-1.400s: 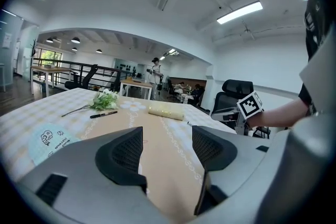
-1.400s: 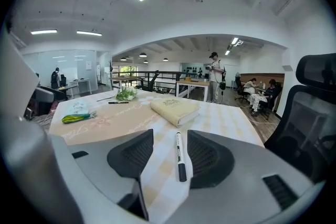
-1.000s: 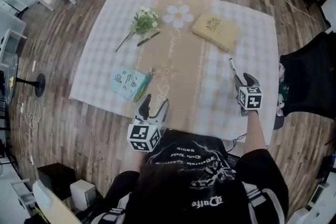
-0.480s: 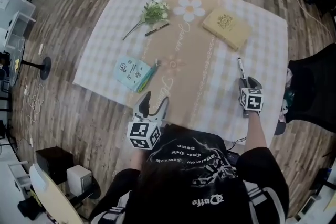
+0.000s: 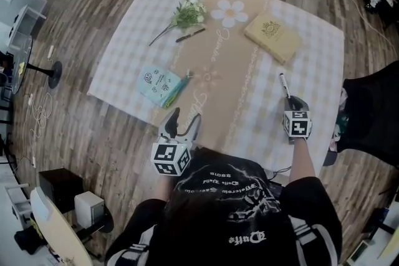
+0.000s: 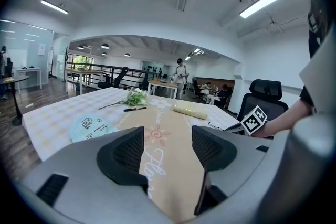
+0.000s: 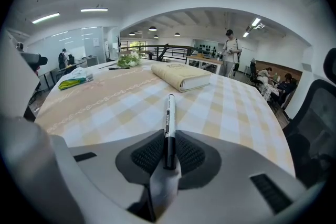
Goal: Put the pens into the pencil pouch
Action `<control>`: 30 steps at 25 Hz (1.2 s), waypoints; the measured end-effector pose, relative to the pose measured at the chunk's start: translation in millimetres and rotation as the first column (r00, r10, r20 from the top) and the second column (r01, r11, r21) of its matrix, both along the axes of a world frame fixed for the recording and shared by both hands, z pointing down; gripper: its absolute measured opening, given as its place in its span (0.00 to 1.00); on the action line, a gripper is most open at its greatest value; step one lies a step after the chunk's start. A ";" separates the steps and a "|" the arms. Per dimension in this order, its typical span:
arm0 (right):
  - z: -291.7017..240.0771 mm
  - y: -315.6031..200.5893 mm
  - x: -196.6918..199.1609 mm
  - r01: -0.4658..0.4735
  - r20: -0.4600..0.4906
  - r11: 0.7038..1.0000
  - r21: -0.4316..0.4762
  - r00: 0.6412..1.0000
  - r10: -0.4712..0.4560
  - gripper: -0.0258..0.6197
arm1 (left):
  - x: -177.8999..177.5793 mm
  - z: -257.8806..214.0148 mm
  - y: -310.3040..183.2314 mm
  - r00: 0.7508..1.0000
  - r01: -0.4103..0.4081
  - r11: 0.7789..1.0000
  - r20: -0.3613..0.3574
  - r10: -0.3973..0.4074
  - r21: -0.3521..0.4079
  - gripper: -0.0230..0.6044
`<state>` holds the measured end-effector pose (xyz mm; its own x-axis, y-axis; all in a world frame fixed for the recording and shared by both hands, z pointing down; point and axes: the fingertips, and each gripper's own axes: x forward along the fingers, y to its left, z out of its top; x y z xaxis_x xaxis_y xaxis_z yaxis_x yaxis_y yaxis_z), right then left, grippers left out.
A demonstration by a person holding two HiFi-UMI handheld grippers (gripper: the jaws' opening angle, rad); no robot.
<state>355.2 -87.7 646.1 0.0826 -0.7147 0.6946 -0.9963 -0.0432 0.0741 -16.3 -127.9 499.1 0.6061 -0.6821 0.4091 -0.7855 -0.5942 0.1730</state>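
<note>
Right hand-held gripper (image 7: 169, 140) jaws just closing, pads clamped on white pen (image 7: 169, 113), left hand-held gripper (image 6: 168, 136) jaws apart, nothing between

A white marker (image 7: 169, 120) with a black end sat pinched between the right gripper's (image 5: 289, 99) jaws, which had just been closing. A black pen (image 5: 190, 35) and the pale-blue pouch (image 5: 158, 83) lay flat, well apart.

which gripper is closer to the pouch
Left. The left gripper sits open just short of the pouch; the right gripper, its jaws just closed on a pen, is far off at the table's right side.
</note>
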 end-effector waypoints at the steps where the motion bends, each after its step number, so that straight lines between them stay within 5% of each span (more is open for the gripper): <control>1: 0.3 0.1 0.2 -0.001 0.005 1.000 -0.001 1.000 0.001 0.15 | -1.2 -0.1 0.6 1.000 0.004 1.000 0.000 -0.004 0.001 0.53; 8: -14.4 1.6 -6.5 -0.033 0.072 0.997 0.072 0.997 0.028 0.15 | -5.1 -4.9 3.2 1.000 0.024 1.000 -0.014 -0.024 0.011 0.53; 18: -32.9 5.7 -80.2 0.168 0.046 0.980 0.104 0.984 -0.173 0.15 | -29.9 -4.7 5.1 0.994 0.110 0.993 0.023 -0.111 0.035 0.53; 30: -62.8 16.4 -184.5 0.505 -0.020 0.854 0.123 0.862 -0.506 0.15 | -79.2 10.9 6.2 0.943 0.249 0.966 0.208 -0.260 0.076 0.53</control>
<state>170.6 -71.3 583.3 -0.3206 -0.7331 0.5998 -0.8841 0.4589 0.0884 -95.5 -121.7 510.0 0.3113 -0.8240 0.4735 -0.9268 -0.3733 -0.0402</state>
